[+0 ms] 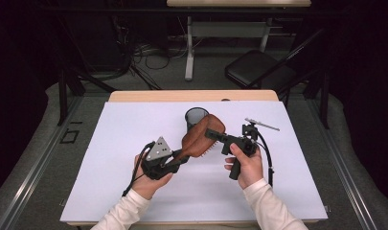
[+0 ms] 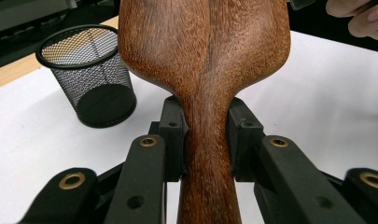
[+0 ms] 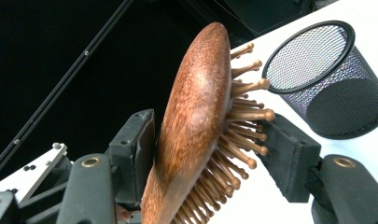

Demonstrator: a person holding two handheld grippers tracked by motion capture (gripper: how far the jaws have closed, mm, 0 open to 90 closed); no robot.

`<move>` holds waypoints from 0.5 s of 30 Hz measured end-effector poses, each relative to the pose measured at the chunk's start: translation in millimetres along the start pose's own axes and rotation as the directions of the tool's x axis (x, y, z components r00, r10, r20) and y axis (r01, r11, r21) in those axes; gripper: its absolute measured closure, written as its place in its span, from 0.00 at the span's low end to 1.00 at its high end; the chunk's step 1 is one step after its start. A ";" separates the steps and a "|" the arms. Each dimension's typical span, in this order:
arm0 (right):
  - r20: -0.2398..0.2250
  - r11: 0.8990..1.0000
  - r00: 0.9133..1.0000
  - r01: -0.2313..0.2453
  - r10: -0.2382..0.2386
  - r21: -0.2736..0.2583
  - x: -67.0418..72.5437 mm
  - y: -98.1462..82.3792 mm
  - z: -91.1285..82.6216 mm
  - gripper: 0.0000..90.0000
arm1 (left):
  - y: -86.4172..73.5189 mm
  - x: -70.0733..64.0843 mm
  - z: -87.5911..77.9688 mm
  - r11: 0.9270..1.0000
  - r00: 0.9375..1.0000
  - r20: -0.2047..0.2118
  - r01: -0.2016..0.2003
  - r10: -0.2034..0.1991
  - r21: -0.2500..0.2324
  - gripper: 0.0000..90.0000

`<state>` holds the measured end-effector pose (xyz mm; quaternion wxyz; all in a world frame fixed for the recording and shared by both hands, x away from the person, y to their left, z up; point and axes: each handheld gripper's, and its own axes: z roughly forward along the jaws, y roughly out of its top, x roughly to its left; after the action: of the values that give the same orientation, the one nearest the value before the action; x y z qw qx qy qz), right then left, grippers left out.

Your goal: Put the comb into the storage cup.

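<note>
Hairbrush [image 1: 201, 136] clamped — mesh cup [image 1: 195, 116] seemingly touching

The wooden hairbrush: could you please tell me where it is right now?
In the high view the wooden hairbrush is at mid-table, just in front of the mesh cup, between the left tongs gripping its handle and the right tongs.

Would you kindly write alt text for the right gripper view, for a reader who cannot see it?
A wooden hairbrush stands edge-on between the right gripper's two black jaws, one pad against its smooth back, the other at the tips of its wooden bristles. Behind it, a black mesh cup stands on the white table surface.
</note>
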<state>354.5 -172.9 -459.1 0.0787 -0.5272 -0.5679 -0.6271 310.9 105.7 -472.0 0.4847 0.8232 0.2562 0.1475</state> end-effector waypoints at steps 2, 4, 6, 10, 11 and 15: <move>0.002 1.000 1.000 -0.009 0.009 -0.001 -0.1 -0.3 1.2 0.42 | 0.3 -1.8 0.4 1.000 1.000 0.003 -0.010 0.010 -0.001 0.79; -0.002 1.000 1.000 -0.009 0.009 0.002 -0.4 -0.4 1.6 0.42 | 0.4 -2.2 0.5 1.000 1.000 0.005 -0.010 0.010 0.001 0.79; -0.001 1.000 1.000 -0.014 0.014 0.000 -0.7 -0.4 2.6 0.42 | 0.5 -2.7 0.5 1.000 1.000 0.003 -0.013 0.013 0.001 0.79; 0.000 1.000 1.000 -0.015 0.015 0.000 -0.9 -0.5 3.2 0.43 | 0.3 -3.1 1.0 1.000 1.000 0.006 -0.013 0.013 0.005 0.79; 0.005 1.000 1.000 -0.011 0.011 -0.001 -1.1 -0.6 3.5 0.43 | 0.2 -3.1 1.2 1.000 1.000 0.006 -0.013 0.013 0.006 0.79; 0.007 1.000 1.000 -0.003 0.003 -0.005 -1.5 -1.4 4.4 0.43 | -0.2 -3.0 1.5 1.000 1.000 0.004 -0.013 0.013 0.007 0.79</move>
<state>356.7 -169.7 -462.0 0.0765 -0.5304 -0.5657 -0.6267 309.1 103.0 -472.9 0.4812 0.8270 0.2502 0.1480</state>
